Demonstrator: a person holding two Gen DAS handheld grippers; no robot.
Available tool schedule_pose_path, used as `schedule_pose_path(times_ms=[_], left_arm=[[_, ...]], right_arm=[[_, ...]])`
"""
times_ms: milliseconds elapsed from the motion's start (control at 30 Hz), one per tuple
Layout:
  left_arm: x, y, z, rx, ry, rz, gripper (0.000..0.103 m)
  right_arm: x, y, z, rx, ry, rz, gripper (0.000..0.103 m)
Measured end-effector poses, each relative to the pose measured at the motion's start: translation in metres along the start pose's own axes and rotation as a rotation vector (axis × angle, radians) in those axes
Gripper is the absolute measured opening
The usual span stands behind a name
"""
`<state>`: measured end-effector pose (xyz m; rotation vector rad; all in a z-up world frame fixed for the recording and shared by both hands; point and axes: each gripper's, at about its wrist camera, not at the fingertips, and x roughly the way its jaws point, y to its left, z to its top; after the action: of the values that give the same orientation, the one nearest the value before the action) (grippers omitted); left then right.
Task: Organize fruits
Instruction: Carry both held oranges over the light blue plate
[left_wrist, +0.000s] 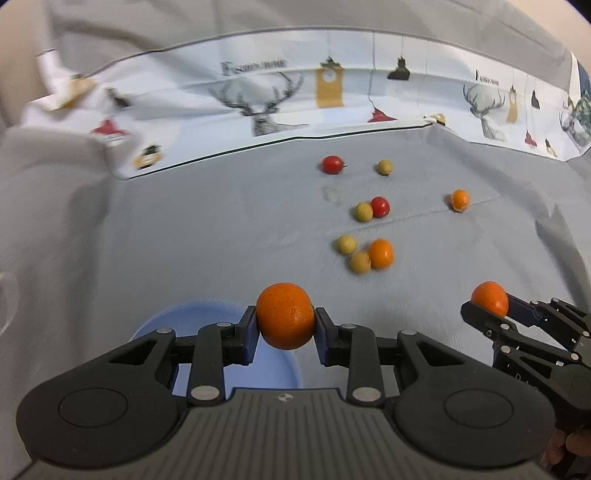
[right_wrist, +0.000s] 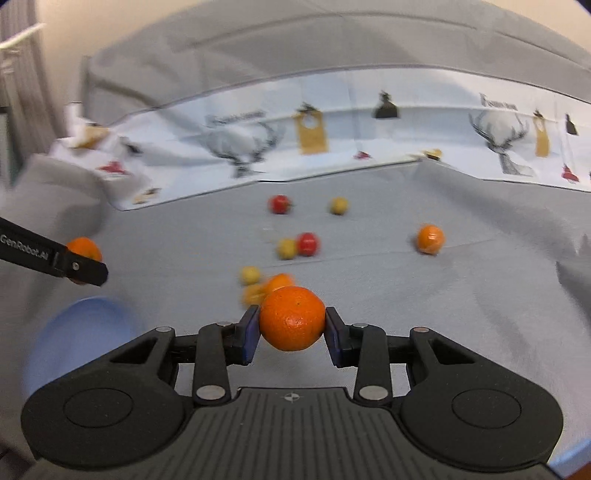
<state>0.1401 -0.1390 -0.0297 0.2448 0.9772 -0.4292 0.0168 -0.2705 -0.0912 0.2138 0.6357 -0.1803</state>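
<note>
We count two red tomatoes (left_wrist: 332, 164), four yellow-beige fruits (left_wrist: 346, 244) and two loose oranges (left_wrist: 381, 253) on the grey cloth (left_wrist: 221, 229). Our left gripper (left_wrist: 285, 322) clamps a round orange (left_wrist: 285, 320) above a pale blue bowl (left_wrist: 177, 317); our right gripper (right_wrist: 291, 325) clamps a second orange (right_wrist: 291, 318), stem dimple facing up

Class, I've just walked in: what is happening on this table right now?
A person holds two grippers, each shut on an orange. The left gripper carries its orange above the blue bowl; the right gripper holds another orange. Red, yellow and orange fruits are scattered on the grey cloth.
</note>
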Motion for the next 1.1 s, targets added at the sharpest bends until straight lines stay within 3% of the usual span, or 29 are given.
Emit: schedule_pose_path(times_ms=[300, 500, 867, 1100], left_arm=[[-0.089, 0.041, -0.090, -0.052, -0.014, 0.107, 0.034], [-0.128, 0.057, -0.131, -0.100, -0.072, 0.137, 0.034], [-0.162, 0.063, -0.152, -0.135, -0.155, 0.117, 0.034], [-0.163, 0.065, -0.154, -0.138, -0.161, 0.113, 0.034]], right_arm=[[-0.087, 0.085, -0.022, -0.104, 0.008, 0.194, 0.038], [-0.117, 0.118, -0.028, -0.195, -0.019, 0.201, 0.038], [-0.147, 0.130, -0.031, -0.230, -0.058, 0.170, 0.038], [-0.146, 0.132, -0.030, -0.235, -0.051, 0.158, 0.038]])
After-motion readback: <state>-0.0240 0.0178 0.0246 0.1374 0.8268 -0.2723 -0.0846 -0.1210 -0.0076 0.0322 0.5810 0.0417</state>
